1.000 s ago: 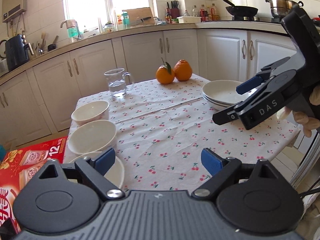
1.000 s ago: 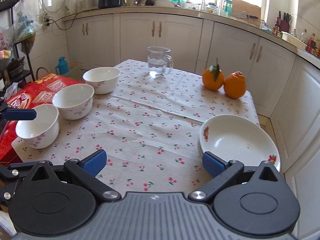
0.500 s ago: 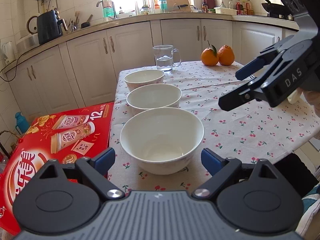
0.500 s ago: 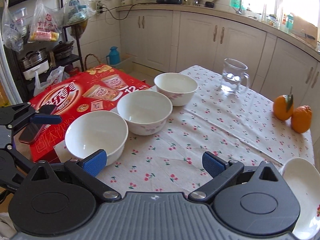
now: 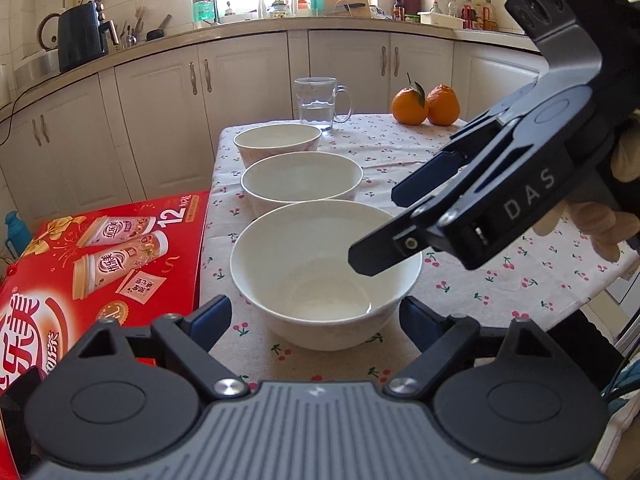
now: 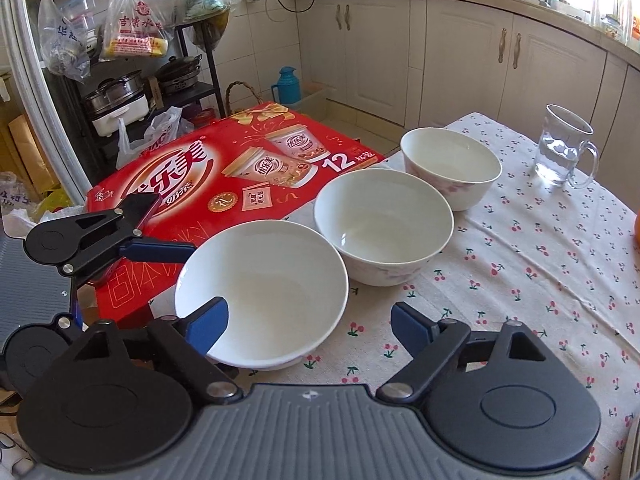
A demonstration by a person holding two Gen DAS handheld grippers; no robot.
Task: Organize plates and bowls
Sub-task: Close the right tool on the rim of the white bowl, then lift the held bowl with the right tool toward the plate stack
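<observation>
Three bowls stand in a row along the table edge beside the red box (image 6: 192,176), and the nearest bowl (image 5: 324,272) lies straight ahead of both grippers. The left gripper (image 5: 316,316) has its fingers on either side of that bowl's wall, apart from it and closing. The right gripper (image 6: 308,324), also closing, straddles the bowl's rim on the side away from the box, one finger inside, one outside, gripping nothing yet.

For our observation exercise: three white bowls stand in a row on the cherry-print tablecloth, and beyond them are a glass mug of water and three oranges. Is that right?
Not quite. The left wrist view shows two oranges, not three. The rest holds: three white bowls stand in a row on the cherry-print tablecloth, with the glass mug of water beyond them.
</observation>
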